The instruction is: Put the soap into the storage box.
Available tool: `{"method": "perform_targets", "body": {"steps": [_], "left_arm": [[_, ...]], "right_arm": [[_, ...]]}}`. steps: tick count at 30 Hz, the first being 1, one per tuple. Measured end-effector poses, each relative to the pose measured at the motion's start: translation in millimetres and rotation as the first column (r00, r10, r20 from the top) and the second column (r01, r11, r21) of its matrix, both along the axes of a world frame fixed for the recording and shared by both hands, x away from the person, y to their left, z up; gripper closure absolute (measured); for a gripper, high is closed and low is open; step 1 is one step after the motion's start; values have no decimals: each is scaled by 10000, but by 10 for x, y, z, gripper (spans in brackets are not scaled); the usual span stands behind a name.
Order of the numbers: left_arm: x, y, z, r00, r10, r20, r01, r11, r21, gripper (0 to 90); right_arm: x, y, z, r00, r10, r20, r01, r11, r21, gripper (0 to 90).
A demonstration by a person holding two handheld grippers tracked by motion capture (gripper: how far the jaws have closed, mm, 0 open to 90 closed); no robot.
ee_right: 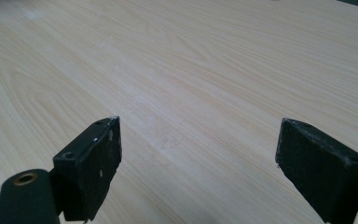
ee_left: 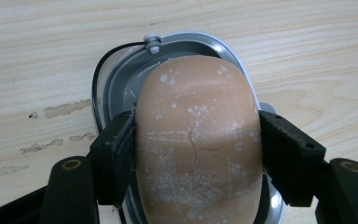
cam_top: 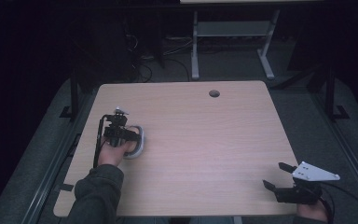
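Left tongs [ee_left: 196,144] clamped on a tan soap bar [ee_left: 198,140], black pads pressed against both its long sides. Soap sits over a grey oval soap dish [ee_left: 121,79]; whether it touches the dish floor, cannot tell. White powdery scuffs on soap's top. In the high view, left tongs [cam_top: 121,133] and dish [cam_top: 139,144] are on the left part of the wooden table [cam_top: 205,140], toward the person's side. Right tongs [ee_right: 198,158] released, jaws spread wide, nothing between them, just above bare table near the right front corner [cam_top: 277,175], well apart from the dish.
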State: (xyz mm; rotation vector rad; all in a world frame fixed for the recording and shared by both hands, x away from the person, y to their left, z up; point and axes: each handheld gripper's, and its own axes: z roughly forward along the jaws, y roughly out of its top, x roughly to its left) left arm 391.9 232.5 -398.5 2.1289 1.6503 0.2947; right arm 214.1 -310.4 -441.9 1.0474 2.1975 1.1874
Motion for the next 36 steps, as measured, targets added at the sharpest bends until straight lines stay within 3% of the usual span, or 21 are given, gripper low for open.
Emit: {"method": "perform_targets", "body": {"steps": [11, 16, 36], "left_arm": [[-18, -22, 3, 10000, 46, 74, -47, 9998, 180, 313], [-37, 0, 48, 9995, 138, 287, -140, 9999, 53, 307], [-92, 49, 116, 9986, -53, 529, 76, 9990, -440, 293]], "right_arm": [[-1, 3, -1, 10000, 5, -21, -5, 10000, -13, 138], [-5, 2, -2, 10000, -29, -69, 29, 10000, -1, 138], [-11, 17, -5, 9999, -20, -134, 20, 10000, 0, 138]]}}
